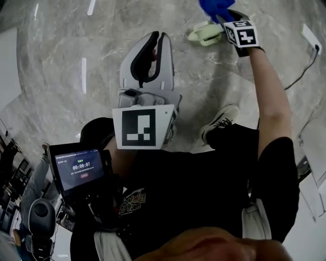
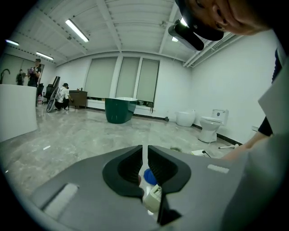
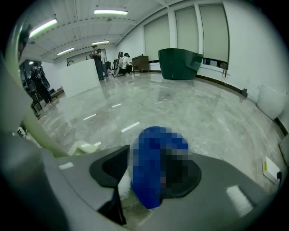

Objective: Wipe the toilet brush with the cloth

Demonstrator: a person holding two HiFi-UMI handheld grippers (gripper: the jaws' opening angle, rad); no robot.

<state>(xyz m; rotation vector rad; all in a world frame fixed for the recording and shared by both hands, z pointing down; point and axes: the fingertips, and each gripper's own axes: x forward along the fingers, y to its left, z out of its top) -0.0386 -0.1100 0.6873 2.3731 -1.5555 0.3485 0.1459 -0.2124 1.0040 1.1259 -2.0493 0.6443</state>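
The right gripper has its jaws spread wide around a crumpled blue cloth, just beside the pale green plastic toilet brush lying on the grey marble floor. The left gripper, well back from the brush, has its jaws almost together and empty.

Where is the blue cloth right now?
The blue cloth sits between the jaws of the right tool, at the top right of the head view, beside a pale green item on the floor.
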